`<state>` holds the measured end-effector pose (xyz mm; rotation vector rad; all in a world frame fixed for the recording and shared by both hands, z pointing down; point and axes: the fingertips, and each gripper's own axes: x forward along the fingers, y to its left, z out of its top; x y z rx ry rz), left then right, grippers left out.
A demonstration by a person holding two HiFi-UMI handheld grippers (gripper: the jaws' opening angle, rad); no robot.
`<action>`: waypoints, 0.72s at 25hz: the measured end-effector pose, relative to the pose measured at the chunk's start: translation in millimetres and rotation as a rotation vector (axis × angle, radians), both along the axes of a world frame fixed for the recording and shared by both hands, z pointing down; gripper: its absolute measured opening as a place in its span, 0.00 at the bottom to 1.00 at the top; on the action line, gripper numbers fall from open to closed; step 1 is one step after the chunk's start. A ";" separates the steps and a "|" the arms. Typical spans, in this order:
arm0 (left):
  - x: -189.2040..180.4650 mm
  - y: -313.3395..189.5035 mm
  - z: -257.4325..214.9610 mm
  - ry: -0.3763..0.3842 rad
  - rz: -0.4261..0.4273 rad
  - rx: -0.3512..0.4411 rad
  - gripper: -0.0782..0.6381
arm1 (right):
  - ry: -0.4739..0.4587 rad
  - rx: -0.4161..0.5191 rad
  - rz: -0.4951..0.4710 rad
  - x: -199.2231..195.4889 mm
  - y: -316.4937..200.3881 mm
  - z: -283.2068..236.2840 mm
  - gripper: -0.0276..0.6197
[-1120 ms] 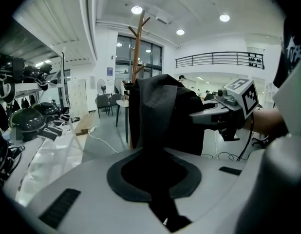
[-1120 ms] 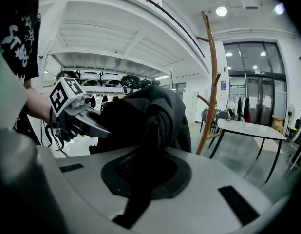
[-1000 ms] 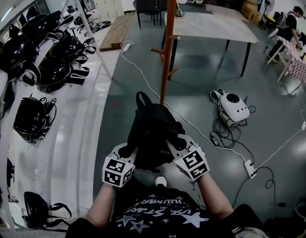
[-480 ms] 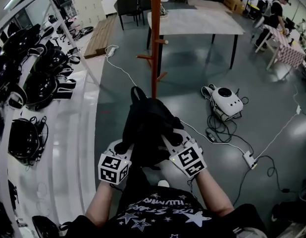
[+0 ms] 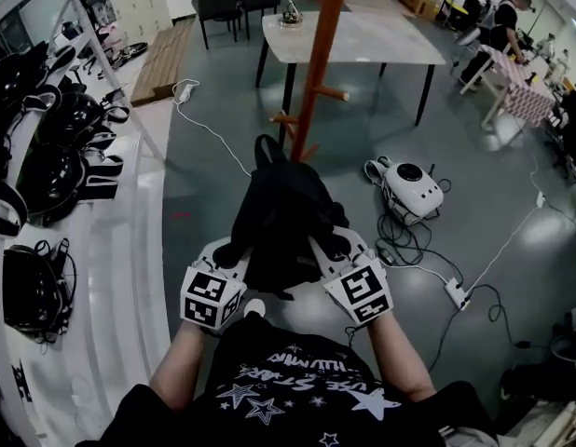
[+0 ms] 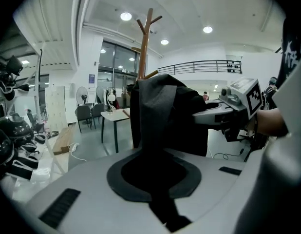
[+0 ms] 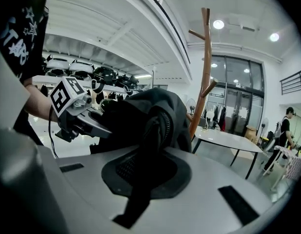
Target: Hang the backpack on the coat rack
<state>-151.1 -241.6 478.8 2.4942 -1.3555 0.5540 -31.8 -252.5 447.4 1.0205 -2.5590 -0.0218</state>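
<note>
Just short of the coat rack (image 5: 318, 73), head view: black backpack (image 5: 283, 217) hangs off the floor between left tool (image 5: 236, 250) and right tool (image 5: 325, 242). Its top loop (image 5: 263, 147) is nearest the pole, below the pegs (image 5: 336, 91).

Left gripper view: jaws nearly closed, pinching a flat black strap; bag bulk hangs in front of the rack.

Right gripper view: jaws pinched tight on padded strap webbing.

Judgement: soft, slumping, fairly light load. The top loop looks best for hooking a peg.

White lettering among stars on black T-shirt (image 5: 297, 382), seen upside down, too blurred to read
</note>
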 end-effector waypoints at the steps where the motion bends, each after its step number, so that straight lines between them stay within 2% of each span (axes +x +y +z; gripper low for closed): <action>1: -4.5 -8.9 -2.4 0.004 0.011 0.005 0.18 | 0.006 0.005 0.012 -4.7 -7.6 -3.0 0.07; 9: -25.6 -67.3 -8.6 0.035 0.102 0.033 0.18 | 0.041 0.027 0.106 -26.7 -52.0 -12.5 0.07; 18: -26.7 -98.6 0.1 0.072 0.182 0.019 0.18 | 0.077 0.014 0.187 -29.7 -73.1 -7.9 0.07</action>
